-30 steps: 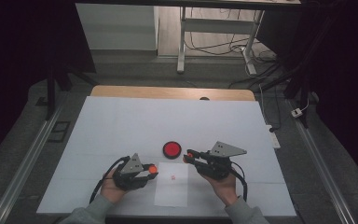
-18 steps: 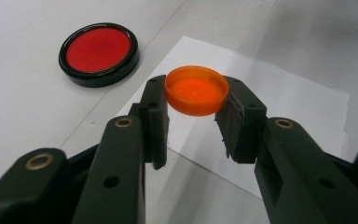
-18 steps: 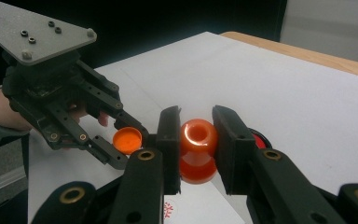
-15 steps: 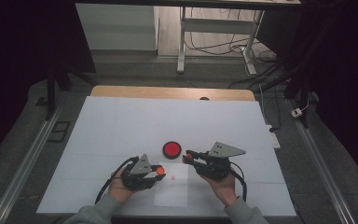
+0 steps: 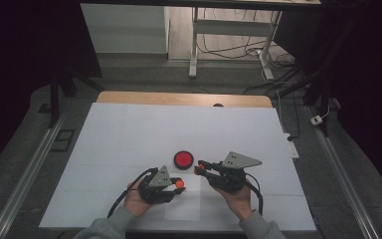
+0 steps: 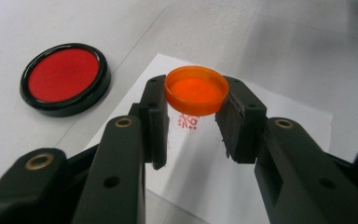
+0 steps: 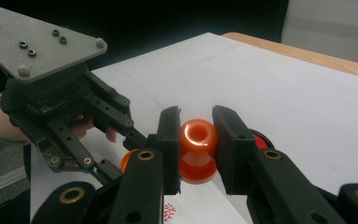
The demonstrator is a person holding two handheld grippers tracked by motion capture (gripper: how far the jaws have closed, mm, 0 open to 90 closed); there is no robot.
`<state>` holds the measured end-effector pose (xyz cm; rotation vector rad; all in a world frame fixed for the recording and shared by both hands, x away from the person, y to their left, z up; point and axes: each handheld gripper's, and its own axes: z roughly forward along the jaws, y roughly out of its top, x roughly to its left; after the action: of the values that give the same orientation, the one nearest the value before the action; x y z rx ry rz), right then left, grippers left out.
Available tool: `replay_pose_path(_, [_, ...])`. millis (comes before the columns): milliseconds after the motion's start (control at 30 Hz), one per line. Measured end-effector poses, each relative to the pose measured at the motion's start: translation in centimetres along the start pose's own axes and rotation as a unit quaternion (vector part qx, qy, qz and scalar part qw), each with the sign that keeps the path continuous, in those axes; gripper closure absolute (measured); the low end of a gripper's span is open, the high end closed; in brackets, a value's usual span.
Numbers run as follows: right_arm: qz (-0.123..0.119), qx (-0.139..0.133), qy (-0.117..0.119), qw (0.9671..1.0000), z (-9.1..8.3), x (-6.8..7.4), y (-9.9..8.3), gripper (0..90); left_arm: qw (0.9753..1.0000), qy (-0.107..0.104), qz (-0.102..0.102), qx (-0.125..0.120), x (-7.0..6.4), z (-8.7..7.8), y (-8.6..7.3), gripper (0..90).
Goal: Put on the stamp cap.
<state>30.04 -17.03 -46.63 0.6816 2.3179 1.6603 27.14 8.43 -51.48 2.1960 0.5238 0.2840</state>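
Note:
My left gripper (image 5: 177,184) (image 6: 196,93) is shut on a shallow orange cap (image 6: 196,89) (image 5: 179,182), held level just above a small white paper sheet (image 5: 184,201) that bears a red stamp mark (image 6: 189,120). My right gripper (image 5: 198,170) (image 7: 196,128) is shut on an orange spool-shaped stamp body (image 7: 197,150), lifted a little off the table. The two grippers point at each other, a short gap apart. In the right gripper view the left gripper (image 7: 121,154) sits at the left with the cap's edge (image 7: 127,161) peeking out.
A round red disc in a black rim (image 5: 183,159) (image 6: 65,77) lies flat just beyond the two grippers. The white table cover (image 5: 129,134) stretches to a wooden strip (image 5: 179,98) at the back. Metal rails run along both sides.
My left gripper has moved to the right with the orange cap, closer to the right gripper. The right gripper has held still.

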Motion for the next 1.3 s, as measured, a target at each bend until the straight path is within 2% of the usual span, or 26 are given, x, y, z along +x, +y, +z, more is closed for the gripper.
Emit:
replay_pose_path(367, [-0.002, 0.002, 0.005, 1.0000, 0.3, 0.4, 0.0, 71.5, 1.0000, -0.003, 0.001, 0.000, -0.1, 0.4, 0.4, 64.0])
replay_pose_path(600, [-0.004, 0.010, 0.017, 0.9998, 0.9, 0.9, -0.2, 71.5, 1.0000, -0.004, 0.004, 0.003, -0.1, 0.8, 0.6, 64.0])
replay_pose_path(867, [-0.009, 0.020, 0.031, 0.9993, 1.8, 1.7, -0.4, 71.5, 1.0000, -0.007, -0.002, -0.004, -0.1, 0.9, 0.7, 64.1])
replay_pose_path(1300, [-0.009, 0.031, 0.039, 0.9988, 2.3, 2.0, -0.7, 71.4, 0.9999, -0.006, -0.003, -0.011, -0.1, 0.7, 0.7, 64.2])
